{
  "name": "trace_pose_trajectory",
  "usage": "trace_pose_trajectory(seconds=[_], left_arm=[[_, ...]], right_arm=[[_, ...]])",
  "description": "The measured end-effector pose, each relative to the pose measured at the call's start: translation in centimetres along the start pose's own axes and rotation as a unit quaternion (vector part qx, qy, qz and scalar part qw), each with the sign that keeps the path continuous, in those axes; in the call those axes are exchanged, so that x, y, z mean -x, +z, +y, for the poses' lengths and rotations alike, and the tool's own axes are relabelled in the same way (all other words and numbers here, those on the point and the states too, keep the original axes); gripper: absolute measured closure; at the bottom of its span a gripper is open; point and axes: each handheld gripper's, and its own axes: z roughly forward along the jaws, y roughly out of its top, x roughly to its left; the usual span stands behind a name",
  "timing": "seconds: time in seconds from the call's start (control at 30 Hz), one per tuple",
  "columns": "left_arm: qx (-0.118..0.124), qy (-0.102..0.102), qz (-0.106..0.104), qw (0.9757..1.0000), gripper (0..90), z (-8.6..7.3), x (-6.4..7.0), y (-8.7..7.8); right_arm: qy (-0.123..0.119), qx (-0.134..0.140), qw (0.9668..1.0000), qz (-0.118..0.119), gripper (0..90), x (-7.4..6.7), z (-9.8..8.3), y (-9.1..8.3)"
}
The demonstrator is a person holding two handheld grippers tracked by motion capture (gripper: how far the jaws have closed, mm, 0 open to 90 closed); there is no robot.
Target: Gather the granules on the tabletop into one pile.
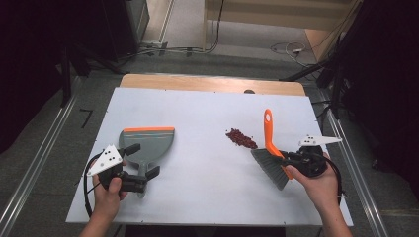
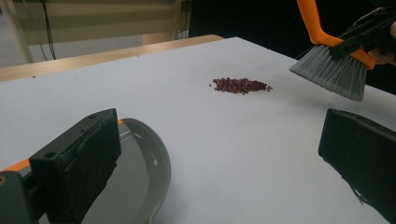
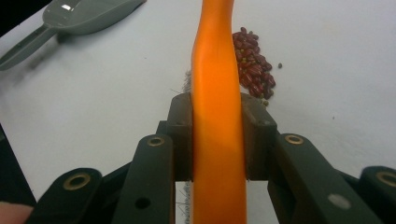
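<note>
Container: grey plastic dustpan with an orange front edge, lying flat on the left part of the white table top, mouth toward the far side, handle toward the person.
Container contents: its grey inside looks bare in the high view and in the right gripper view.
Loose pile: small heap of dark red beans lying on the table, right of centre, well apart from the dustpan.
Brush: hand brush with an orange plastic handle and grey bristles, bristles just beside the near right edge of the beans.
Right gripper: clamped on the orange handle, a black jaw pressing either side of it.
Left gripper: jaws spread wide around the dustpan's handle, not pressing it.
</note>
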Motion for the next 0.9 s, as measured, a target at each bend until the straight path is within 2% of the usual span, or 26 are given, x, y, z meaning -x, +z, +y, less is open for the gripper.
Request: trace_pose_trajectory(seconds=[0.1, 0.43, 0.57, 0.9], left_arm=[[0.0, 0.0, 0.0, 1.0, 0.0, 0.0, 0.0, -0.1], [0.007, -0.001, 0.0, 1.0, 0.0, -0.1, -0.3, -0.4], [0.008, 0.0, 0.001, 1.0, 0.0, -0.2, -0.2, -0.4], [0.005, -0.001, 0.003, 1.0, 0.0, -0.4, -0.2, -0.4]], right_arm=[[0.005, 0.006, 1.0, 0.003, 68.3, 0.6, -0.5, -0.4], [0.032, 0.016, 0.9993, -0.008, 68.3, 2.9, -2.3, -1.4], [0.04, 0.022, 0.9989, -0.001, 68.3, 3.7, -2.9, -1.8], [0.054, 0.027, 0.9982, -0.003, 68.3, 4.7, -3.6, -2.0]])
